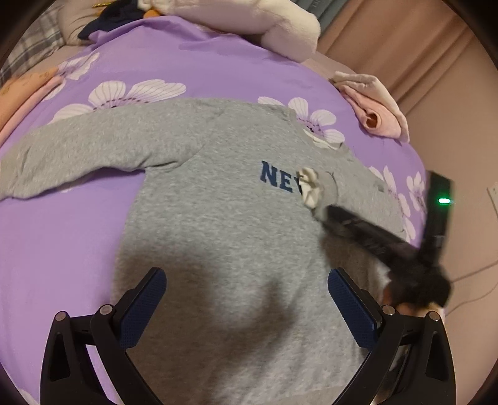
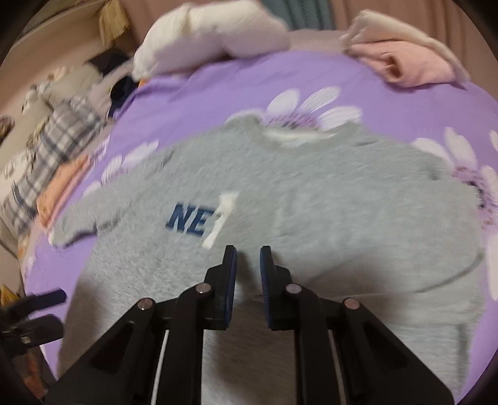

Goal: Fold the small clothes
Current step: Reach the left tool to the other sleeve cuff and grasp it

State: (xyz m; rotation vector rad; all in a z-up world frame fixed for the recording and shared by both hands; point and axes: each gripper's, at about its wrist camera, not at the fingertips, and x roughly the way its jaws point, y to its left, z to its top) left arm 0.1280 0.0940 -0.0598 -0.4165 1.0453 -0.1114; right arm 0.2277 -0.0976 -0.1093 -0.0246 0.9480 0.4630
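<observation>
A grey sweatshirt (image 1: 218,218) with dark blue letters lies chest up on the purple flowered bedspread (image 1: 62,233). One sleeve stretches out flat to the left; the other is folded across the chest, its white cuff (image 1: 309,187) lying over the letters. My left gripper (image 1: 246,274) hovers open and empty over the lower body of the sweatshirt (image 2: 342,202). My right gripper (image 2: 248,249) points down just short of the cuff (image 2: 222,215), its jaws nearly together with nothing between them. It shows blurred in the left wrist view (image 1: 330,215). The left gripper (image 2: 62,308) sits at the lower left.
A folded pink garment (image 1: 376,109) lies at the bedspread's far right corner. White and pink bedding (image 1: 255,21) is piled at the back, with dark clothes (image 1: 115,18) and plaid fabric (image 2: 59,137) at the far left. A pink-orange item (image 1: 21,90) lies at the left edge.
</observation>
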